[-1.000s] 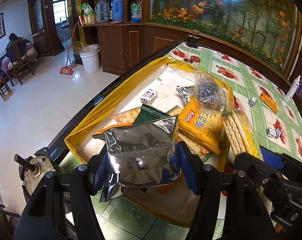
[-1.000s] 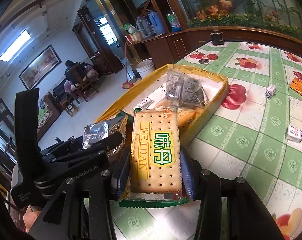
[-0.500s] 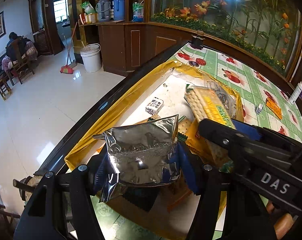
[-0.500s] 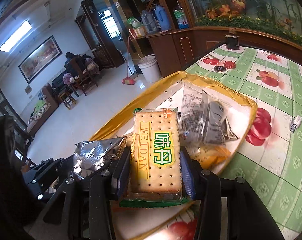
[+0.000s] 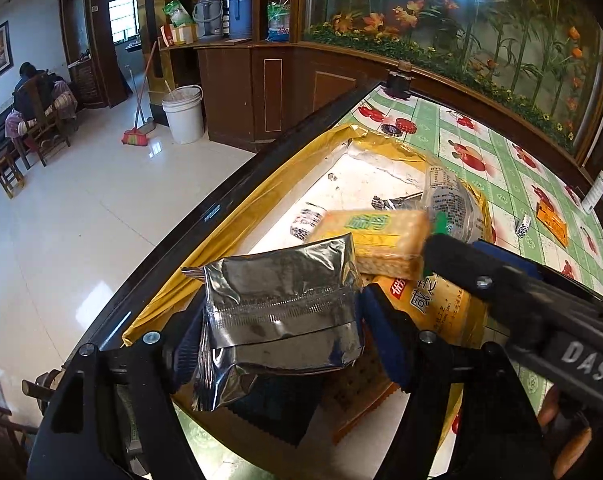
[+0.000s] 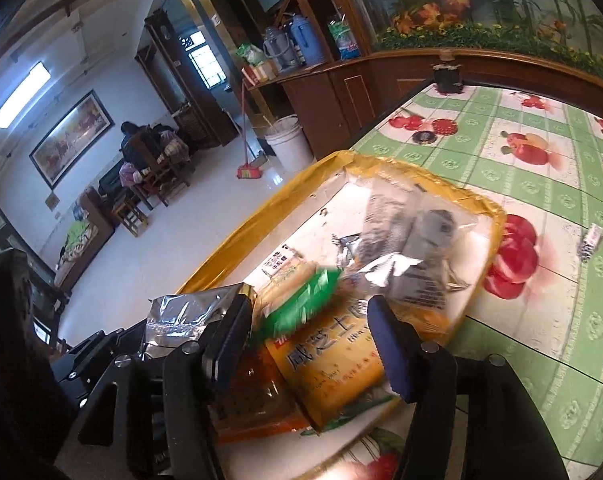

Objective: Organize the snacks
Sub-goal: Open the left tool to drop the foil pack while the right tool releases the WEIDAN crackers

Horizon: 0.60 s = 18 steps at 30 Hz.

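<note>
A silver foil packet sits between the jaws of my left gripper. The jaws are opening and the blue pads stand just off its sides. My right gripper is opening too, with nothing held. The Weidan cracker packet is a green and yellow blur below its jaws, over the snacks in the yellow-rimmed tray. In the left wrist view the cracker packet lies flat just beyond the foil packet. The tray also holds an orange packet, a clear bag and a small black-and-white box.
The tray sits at the left edge of a table with a green fruit-print cloth, with the floor far below. Small wrapped sweets and an orange sachet lie on the cloth to the right. A black jar stands at the far end.
The right jaws have spread and the cracker packet has dropped out of them onto the tray's snacks. The left jaws have widened off the foil packet. Both grippers moved further over the tray.
</note>
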Available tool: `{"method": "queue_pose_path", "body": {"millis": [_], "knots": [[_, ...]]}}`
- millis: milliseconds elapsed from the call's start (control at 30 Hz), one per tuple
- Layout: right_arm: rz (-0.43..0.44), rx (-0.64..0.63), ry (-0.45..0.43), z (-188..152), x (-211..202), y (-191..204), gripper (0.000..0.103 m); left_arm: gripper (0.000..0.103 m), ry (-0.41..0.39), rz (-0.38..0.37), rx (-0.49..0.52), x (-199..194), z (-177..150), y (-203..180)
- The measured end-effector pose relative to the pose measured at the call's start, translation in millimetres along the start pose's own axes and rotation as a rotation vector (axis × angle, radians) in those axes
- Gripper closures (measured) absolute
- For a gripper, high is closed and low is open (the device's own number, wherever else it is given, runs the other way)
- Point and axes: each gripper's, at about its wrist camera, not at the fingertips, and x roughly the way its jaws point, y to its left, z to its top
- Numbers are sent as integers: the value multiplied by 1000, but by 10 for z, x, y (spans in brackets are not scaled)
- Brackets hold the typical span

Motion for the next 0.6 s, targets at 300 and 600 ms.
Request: {"method": "queue_pose_path", "body": {"millis": [300, 600], "knots": [[-12, 86, -44, -159, -418, -362, 33, 28, -47, 19, 30, -231, -10, -188], [-61, 163, -77, -417, -825, -791, 33, 24, -75, -12, 89, -443, -53, -552]]}}
